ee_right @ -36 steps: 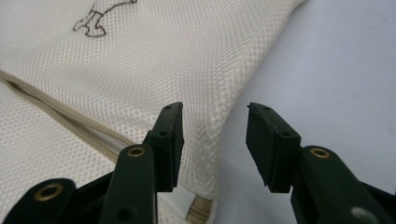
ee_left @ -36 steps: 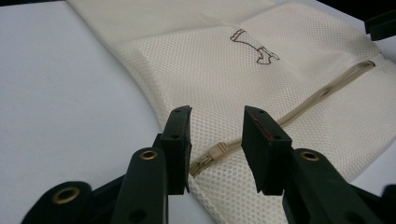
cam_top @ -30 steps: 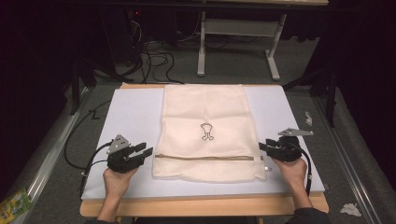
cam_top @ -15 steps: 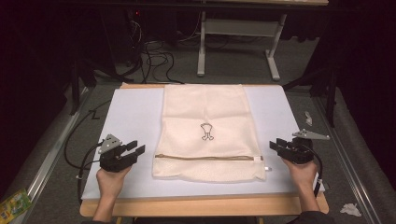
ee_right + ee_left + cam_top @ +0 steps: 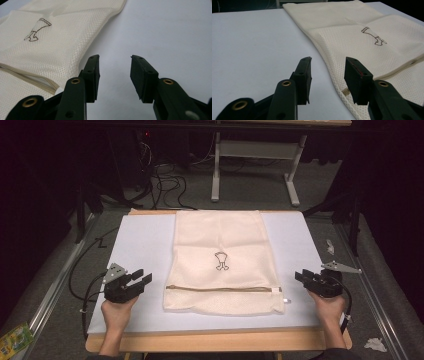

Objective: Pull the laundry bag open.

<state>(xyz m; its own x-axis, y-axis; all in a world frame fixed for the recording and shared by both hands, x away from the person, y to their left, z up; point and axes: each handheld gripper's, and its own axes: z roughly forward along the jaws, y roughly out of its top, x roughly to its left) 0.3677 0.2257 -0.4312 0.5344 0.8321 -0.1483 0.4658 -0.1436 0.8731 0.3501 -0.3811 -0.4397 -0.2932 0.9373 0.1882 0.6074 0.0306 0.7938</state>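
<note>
A cream mesh laundry bag [image 5: 223, 261] lies flat at the middle of the white-topped bench [image 5: 140, 240]; a small dark outline figure marks its centre and a tan zip [image 5: 220, 289] runs across near its front edge; the left gripper [image 5: 141, 279] and right gripper [image 5: 301, 274] flank it, fingers apart, holding nothing; the left's have just been opening.

mesh bag [image 5: 222, 260]: cream, dark outline motif, prob. tan zip | mat [image 5: 140, 245]: pale blue-white | hand-held grippers: blk
</note>
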